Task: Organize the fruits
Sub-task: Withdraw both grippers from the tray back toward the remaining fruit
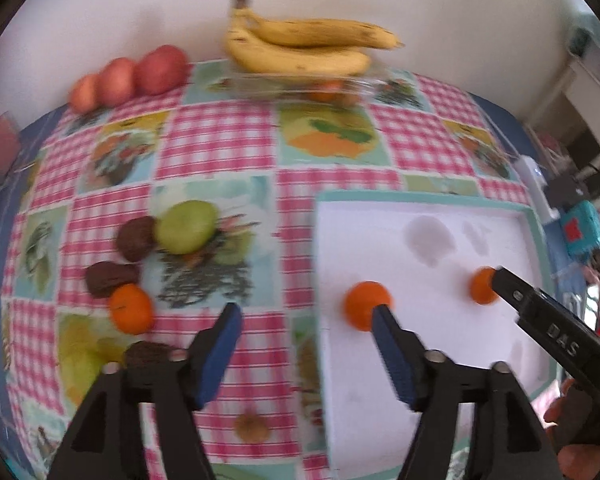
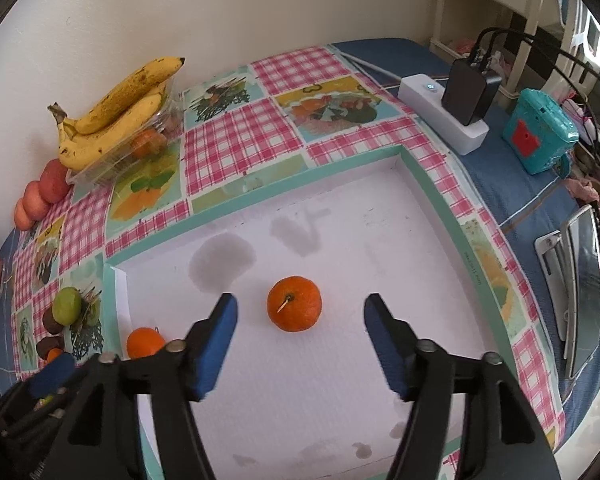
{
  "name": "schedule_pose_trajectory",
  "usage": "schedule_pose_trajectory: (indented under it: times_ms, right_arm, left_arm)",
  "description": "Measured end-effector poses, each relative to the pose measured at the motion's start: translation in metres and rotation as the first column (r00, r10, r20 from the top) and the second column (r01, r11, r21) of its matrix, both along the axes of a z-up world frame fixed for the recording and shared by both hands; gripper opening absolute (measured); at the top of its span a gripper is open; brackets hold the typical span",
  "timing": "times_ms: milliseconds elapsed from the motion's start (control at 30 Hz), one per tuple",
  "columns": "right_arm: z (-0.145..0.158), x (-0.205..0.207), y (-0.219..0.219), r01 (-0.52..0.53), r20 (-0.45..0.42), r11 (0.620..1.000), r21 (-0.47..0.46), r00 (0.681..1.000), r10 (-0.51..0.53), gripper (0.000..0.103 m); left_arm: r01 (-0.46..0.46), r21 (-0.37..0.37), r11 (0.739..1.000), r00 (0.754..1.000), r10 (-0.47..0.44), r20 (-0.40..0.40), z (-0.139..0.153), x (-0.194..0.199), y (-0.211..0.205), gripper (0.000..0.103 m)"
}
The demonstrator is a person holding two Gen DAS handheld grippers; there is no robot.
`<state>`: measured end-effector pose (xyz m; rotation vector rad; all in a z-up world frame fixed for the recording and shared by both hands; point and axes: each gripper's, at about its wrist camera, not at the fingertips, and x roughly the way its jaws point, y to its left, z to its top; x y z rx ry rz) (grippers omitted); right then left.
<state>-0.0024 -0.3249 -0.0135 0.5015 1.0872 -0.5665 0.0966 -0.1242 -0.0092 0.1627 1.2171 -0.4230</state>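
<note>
Tangerines: one (image 2: 294, 303) on white tray (image 2: 380, 320), midway ahead of right gripper (image 2: 300, 312), jaws wide, empty. Another (image 1: 367, 305) at tray's left, touching wide-open, empty left gripper (image 1: 306, 318)'s right fingertip. Third (image 1: 131, 308) outside tray, left, nearer left gripper.

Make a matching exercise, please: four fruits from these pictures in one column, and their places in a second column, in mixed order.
Things:
1. bananas
2. green fruit
3. orange with a stem
4. red apples

Places:
A. inside the white tray
B. on top of the clear container
C. in a row beside the wall
D. on the tablecloth, next to a dark brown fruit

Pairs: 1-B, 2-D, 3-A, 4-C
</note>
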Motion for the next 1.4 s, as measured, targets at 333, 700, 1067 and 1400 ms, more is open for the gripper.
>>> schedule_pose_trajectory:
  times_ms: [333, 700, 1067, 1400]
  right_arm:
    - [0.004, 0.001, 0.007, -0.033, 0.031, 0.998, -0.046, 0.999, 0.035, 0.098]
    - [0.008, 0.005, 0.019, -0.071, 0.087, 0.997, -0.035, 0.993, 0.074, 0.098]
    - [0.018, 0.007, 0.03, -0.075, 0.122, 0.991, -0.111, 0.989, 0.088, 0.098]
    - [0.035, 0.021, 0.09, -0.245, 0.179, 0.967, -0.075, 0.95, 0.255, 0.098]
  left_arm:
    - [-0.176, 0.0, 0.984, 0.977, 0.175, 0.118, 0.008, 0.019, 0.058, 0.1]
    - [-0.202, -0.048, 0.978, 0.961, 0.208, 0.181, 0.023, 0.02, 0.083, 0.103]
    - [-0.314, -0.058, 0.948, 0.93, 0.32, 0.179, 0.028, 0.021, 0.126, 0.102]
    - [-0.41, -0.13, 0.903, 0.881, 0.429, 0.201, 0.048, 0.014, 0.182, 0.09]
